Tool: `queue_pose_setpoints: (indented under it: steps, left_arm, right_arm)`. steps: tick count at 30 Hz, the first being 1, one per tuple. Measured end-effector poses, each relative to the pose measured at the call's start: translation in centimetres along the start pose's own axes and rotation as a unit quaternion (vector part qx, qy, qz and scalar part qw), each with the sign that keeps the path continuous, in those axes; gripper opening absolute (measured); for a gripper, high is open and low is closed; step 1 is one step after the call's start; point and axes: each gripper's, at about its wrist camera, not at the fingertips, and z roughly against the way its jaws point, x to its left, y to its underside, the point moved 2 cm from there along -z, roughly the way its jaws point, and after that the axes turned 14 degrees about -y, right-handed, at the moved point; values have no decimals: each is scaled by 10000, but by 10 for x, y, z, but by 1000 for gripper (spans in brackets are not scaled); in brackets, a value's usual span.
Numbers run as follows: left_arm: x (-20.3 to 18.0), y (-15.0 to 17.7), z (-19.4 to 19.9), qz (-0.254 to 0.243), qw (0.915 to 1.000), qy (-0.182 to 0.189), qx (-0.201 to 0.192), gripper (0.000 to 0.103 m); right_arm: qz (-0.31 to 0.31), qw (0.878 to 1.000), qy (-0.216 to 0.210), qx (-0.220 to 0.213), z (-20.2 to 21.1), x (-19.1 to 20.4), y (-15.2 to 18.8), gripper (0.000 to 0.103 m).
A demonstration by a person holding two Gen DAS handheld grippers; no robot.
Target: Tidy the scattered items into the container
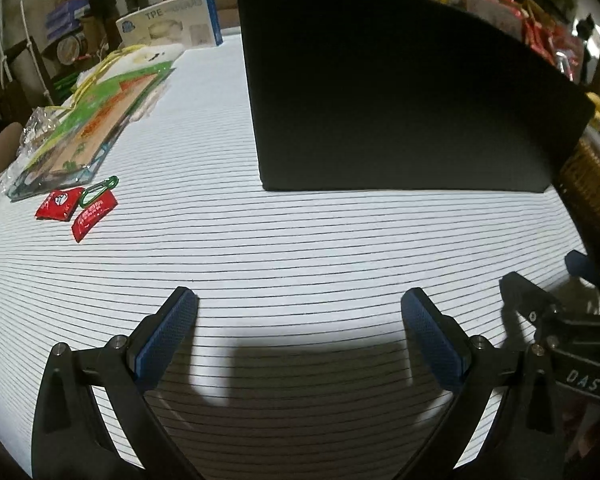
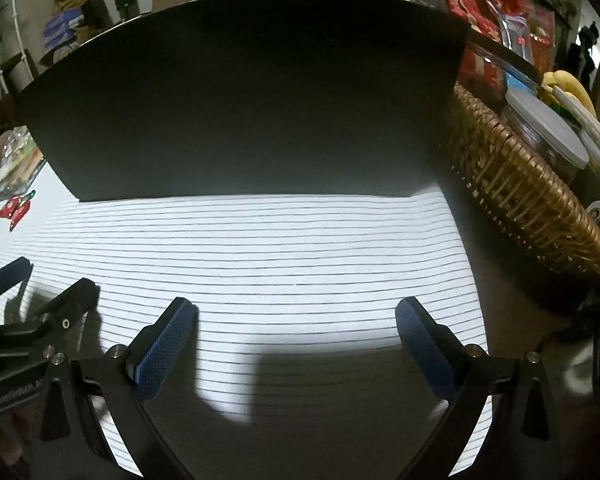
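Matte black box (image 1: 400, 92); glossy, perhaps foil, packets (image 1: 76, 210).

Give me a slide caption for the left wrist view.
Open left gripper faces black box; red packets lie far left.

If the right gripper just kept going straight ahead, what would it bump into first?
Most likely the black box. The right gripper is open and empty, pointing across bare striped tablecloth at the box's near wall. Nothing else shows in between.
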Motion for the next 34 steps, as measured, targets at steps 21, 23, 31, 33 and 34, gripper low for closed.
queue_pose_setpoints:
  steps: [21, 23, 31, 33, 34]
  left_arm:
    - [0, 0, 0, 16, 10000, 0, 11, 103]
    - [0, 0, 0, 16, 10000, -1, 11, 103]
    - [0, 0, 0, 17, 10000, 1, 10, 103]
    - [0, 0, 0, 17, 10000, 1, 10, 103]
    - [0, 0, 0, 17, 10000, 2, 10, 103]
  right_arm:
    - [-8, 10000, 18, -64, 3, 0, 1, 103]
    - [-7, 10000, 18, -64, 2, 0, 0, 103]
    - [-7, 10000, 18, -63, 2, 0, 0, 103]
    - [-6, 10000, 19, -63, 2, 0, 0, 103]
    - [-6, 10000, 19, -63, 2, 0, 0, 103]
